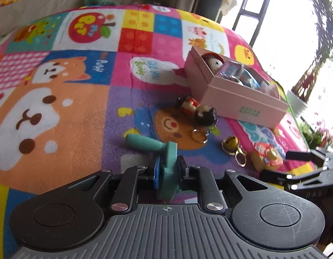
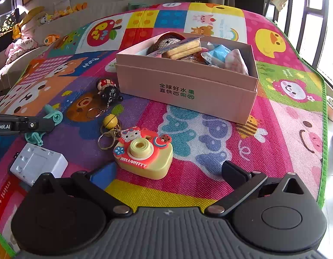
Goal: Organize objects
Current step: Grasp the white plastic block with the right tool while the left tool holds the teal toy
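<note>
On the colourful play mat (image 2: 209, 142), the left tongs (image 1: 169, 169) are clamped on a teal plastic handled toy (image 1: 166, 164). Rightward lie a mushroom-capped figure keyring (image 2: 108, 89), a yellow bell keyring (image 2: 110, 120) and a yellow Hello Kitty toy camera (image 2: 144, 153), the camera just ahead of the wide-open, empty right tongs (image 2: 168, 172). The pink cardboard box (image 2: 188, 86) already looks part-filled.

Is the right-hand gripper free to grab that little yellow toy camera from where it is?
Probably yes. The right gripper is open and holds nothing, and the toy camera lies on the play mat just ahead, between its fingers. Only the bell keychain touches the camera's far side.
</note>
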